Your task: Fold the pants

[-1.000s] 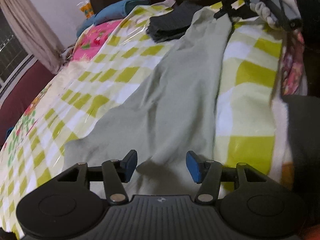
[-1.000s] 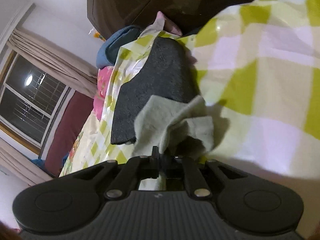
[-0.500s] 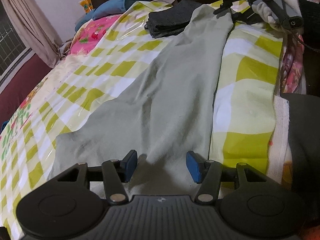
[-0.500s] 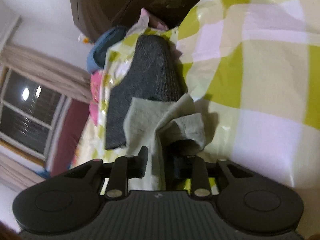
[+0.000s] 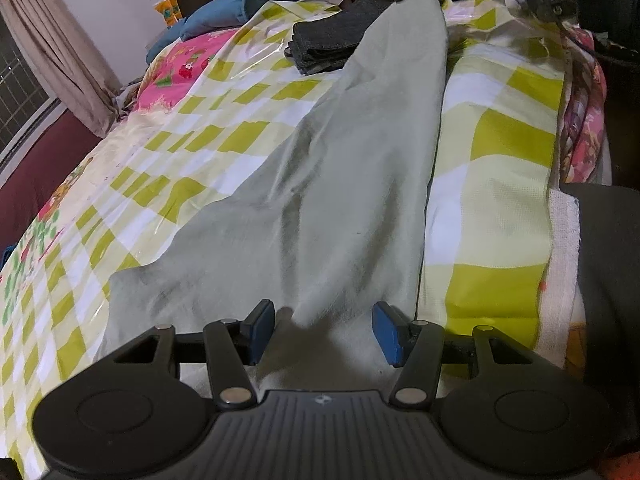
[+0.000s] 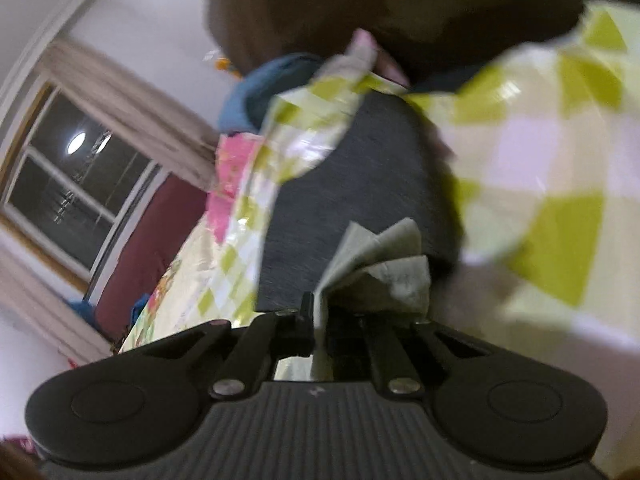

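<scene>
Across the checked bed sheet [image 5: 500, 216], pale green pants [image 5: 340, 184] lie lengthwise, unfolded. Right gripper [image 6: 320, 316] pinches their 12 o'clock end; left gripper [image 5: 323, 330], spread, hovers at 6 o'clock. Folding barely begun.

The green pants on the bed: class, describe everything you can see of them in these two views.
The pants are pale sage green, of soft, matte, slightly wrinkled woven cloth. They lie lengthwise along the checked bedsheet, wide at the near end and narrowing toward the far end. The right gripper is shut on a bunched far corner, lifted beside the folded dark grey garment. The left gripper is open, its blue pads either side of a raised fold at the near end.
</scene>
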Demonstrator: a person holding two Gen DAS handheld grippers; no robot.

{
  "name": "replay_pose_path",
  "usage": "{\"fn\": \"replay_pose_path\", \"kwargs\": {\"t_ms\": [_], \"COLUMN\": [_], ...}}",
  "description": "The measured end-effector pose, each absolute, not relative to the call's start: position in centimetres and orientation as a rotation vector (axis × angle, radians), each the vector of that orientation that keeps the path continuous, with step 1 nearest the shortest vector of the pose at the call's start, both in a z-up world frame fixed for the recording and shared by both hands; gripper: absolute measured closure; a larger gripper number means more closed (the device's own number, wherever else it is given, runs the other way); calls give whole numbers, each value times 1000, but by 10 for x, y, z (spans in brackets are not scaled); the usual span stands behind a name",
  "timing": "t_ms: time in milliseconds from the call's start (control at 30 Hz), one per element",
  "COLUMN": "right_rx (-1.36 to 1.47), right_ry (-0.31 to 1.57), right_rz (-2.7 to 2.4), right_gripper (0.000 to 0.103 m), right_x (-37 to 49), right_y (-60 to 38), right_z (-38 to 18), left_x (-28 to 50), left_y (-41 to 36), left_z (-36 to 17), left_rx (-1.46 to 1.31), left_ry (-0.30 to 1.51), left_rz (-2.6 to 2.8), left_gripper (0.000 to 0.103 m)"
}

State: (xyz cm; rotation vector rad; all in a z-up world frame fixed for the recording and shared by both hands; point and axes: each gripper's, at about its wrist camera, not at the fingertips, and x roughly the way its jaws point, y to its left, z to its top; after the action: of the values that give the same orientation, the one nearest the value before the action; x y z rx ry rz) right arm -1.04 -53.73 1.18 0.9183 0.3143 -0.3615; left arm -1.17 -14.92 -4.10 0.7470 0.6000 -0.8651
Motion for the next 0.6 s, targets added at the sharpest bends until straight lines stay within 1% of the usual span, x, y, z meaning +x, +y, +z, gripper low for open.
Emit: {"fn": "replay_pose_path", "kwargs": {"t_ms": [133, 300, 333, 367, 433, 467, 533, 600], "right_rx": [918, 1055, 1064, 1073, 1132, 1159, 1164, 1123], "right_ry": [318, 422, 416, 403, 390, 382, 325, 261], "right_rz": [-387, -415, -422, -421, -429, -425, -365, -292], "right_gripper": [98, 86, 89, 89, 94, 99, 99, 99], "right_x": [-11, -3, -2, -1, 1, 2, 1, 0], "right_y": [-537, -550, -551, -552, -558, -559, -556, -546], "right_z": [6, -43, -50, -54, -57, -53, -36, -6], "left_x": [-12, -11, -11, -11, -11, -11, -11, -12], "left_y": [-149, -150, -150, -151, -152, -152, -152, -152], "left_z": [-41, -40, -39, -39, -39, -38, -37, -33], "left_rx": [746, 752, 754, 755, 755, 753, 743, 724], "left_ry": [600, 596, 593, 592, 592, 590, 585, 565], "left_rz": [-865, -864, -864, -865, -866, -866, -869, -867], "left_gripper": [35, 35, 35, 35, 35, 35, 35, 35]}}
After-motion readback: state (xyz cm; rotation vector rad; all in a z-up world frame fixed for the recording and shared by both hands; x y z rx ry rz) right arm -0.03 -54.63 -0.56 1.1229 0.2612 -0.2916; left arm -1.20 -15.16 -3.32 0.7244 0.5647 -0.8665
